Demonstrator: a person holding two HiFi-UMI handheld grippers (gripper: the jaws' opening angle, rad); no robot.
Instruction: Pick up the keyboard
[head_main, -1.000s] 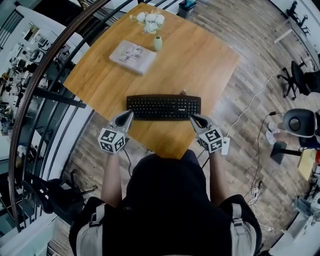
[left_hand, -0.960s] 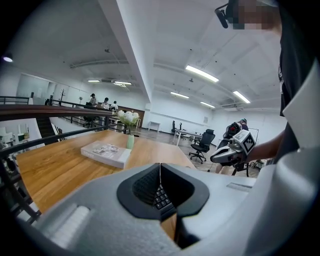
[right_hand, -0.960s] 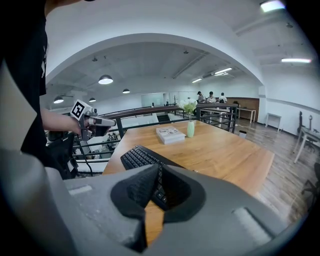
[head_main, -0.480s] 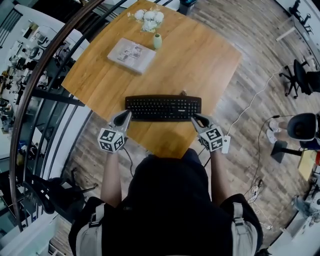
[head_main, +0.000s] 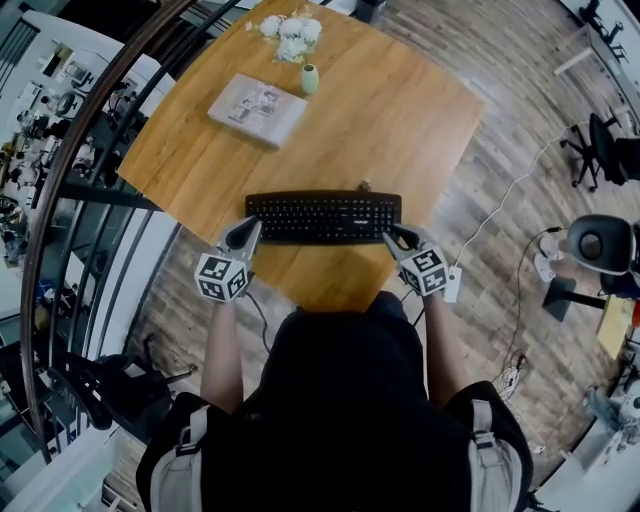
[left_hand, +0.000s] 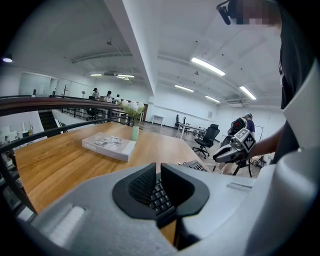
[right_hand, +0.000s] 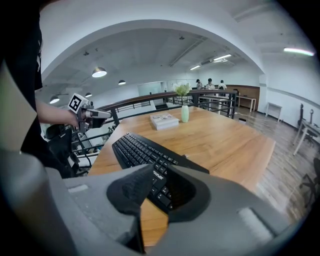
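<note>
Left gripper (left_hand: 158, 167): jaws closed together with only a hairline slit between the pads, and nothing clamped. Its tips sit at the left end of the keyboard (head_main: 323, 216), angled downward. Contact with the keyboard cannot be confirmed.

Far side of the wooden table (head_main: 400, 120), left of centre: one closed book (head_main: 256, 108) lying flat. Just right of it is a small pale green vase (head_main: 310, 78), upright, with white flowers (head_main: 290, 27) above it.

Keyboard: black, full-size, lying flat on the table near the edge closest to the person, its long side running left to right. It is well apart from the book and vase.

Right gripper (right_hand: 160, 169): jaws have just been opening and now stand apart. The right end of the keyboard shows in the gap between them, and the pads are not pressing on it. This gripper also points downward, at the keyboard's near right corner.
</note>
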